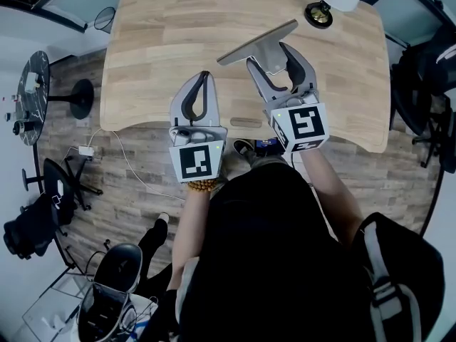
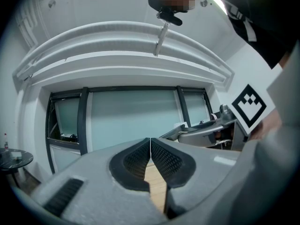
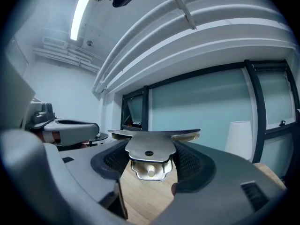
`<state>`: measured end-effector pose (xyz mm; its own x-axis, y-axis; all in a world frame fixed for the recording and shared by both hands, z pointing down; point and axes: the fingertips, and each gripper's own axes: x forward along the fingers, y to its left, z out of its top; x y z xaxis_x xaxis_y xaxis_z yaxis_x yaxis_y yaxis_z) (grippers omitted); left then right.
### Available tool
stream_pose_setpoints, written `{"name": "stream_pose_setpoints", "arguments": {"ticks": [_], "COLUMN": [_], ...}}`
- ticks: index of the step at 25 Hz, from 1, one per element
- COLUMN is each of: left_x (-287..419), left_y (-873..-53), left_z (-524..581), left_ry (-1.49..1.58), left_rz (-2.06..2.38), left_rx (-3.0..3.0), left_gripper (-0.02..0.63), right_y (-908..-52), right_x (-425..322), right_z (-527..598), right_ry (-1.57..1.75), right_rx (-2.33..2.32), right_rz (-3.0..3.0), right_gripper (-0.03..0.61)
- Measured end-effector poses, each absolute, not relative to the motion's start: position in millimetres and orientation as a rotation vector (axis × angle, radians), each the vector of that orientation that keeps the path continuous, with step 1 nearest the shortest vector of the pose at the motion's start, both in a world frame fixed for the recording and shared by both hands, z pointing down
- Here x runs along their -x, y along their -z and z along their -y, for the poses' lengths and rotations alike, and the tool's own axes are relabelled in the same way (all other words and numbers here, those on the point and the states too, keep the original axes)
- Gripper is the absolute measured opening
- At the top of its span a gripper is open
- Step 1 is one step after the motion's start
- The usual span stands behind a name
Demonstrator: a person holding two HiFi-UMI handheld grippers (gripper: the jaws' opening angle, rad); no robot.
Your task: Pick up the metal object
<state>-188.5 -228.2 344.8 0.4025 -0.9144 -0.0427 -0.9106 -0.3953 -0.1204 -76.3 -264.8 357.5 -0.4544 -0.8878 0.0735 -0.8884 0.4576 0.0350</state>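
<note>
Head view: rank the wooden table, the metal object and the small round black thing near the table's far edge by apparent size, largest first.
1. wooden table
2. metal object, held by the right gripper, likely nearer the camera, so perhaps enlarged
3. round black thing

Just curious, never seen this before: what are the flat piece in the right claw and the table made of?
The flat piece looks like brushed grey metal: dull sheen, thin stamped edges. The table looks like light wood, or a laminate, with plank grain.
</note>
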Motion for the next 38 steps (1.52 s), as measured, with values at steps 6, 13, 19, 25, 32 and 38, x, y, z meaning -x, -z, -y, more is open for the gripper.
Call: {"name": "stream_pose_setpoints", "arguments": {"ticks": [6, 13, 19, 25, 32, 38], "left_x": [188, 184, 184, 182, 179, 177], "left_y": [-356, -374, -384, -397, -415, -420], "left_z": [228, 225, 226, 224, 223, 223], "left_ry": [0.065, 0.102, 0.124, 0.148, 0.181, 0.201], "left_rz": [-1.658, -1.677, -1.688, -1.704, -1.701, -1.707], "left_rx": [2.536, 2.558, 2.577, 2.592, 2.591, 2.606], "left_gripper": [0.020, 0.020, 0.020, 0.020, 0.020, 0.020], "right_y": [-371, -390, -402, -416, -429, -435], "right_x": [73, 67, 64, 62, 59, 56], "right_z": [259, 254, 254, 252, 248, 249], "right_ry": [-0.047, -0.083, -0.112, -0.118, -0.120, -0.143], "right_rx": [-1.581, -1.562, -1.550, -1.525, -1.505, -1.497], "right_rz": [2.594, 2.566, 2.536, 2.506, 2.476, 2.464], "right_gripper": [0.285, 0.285, 0.285, 0.285, 0.285, 0.285]}}
